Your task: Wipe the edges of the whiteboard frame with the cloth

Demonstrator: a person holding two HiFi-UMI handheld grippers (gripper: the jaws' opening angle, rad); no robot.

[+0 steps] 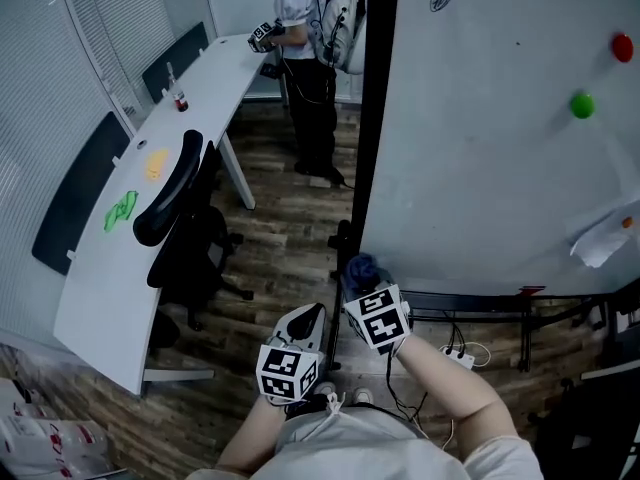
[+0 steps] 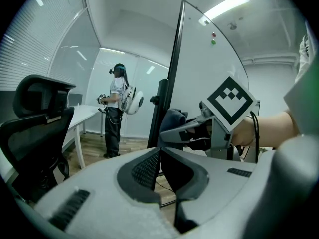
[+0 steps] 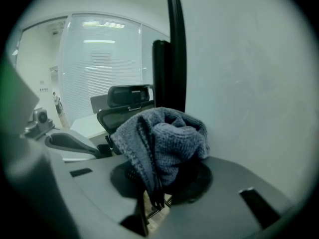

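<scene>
Right gripper point(image 1: 358, 282), lower centre of head view: jaws clamped on a bunched grey-blue cloth point(image 3: 162, 146). The cloth sits at the foot of the whiteboard frame point(image 1: 374, 108), just beside its black left edge; contact unclear. Left gripper point(image 2: 159, 153), just left of it: jaws pressed together, nothing between. Person point(image 1: 305, 58) upper centre beside white desk point(image 1: 100, 268).

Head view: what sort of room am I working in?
Probably an office or meeting room: a large whiteboard, a long white desk with a black office chair, and blinds along the wall.
</scene>
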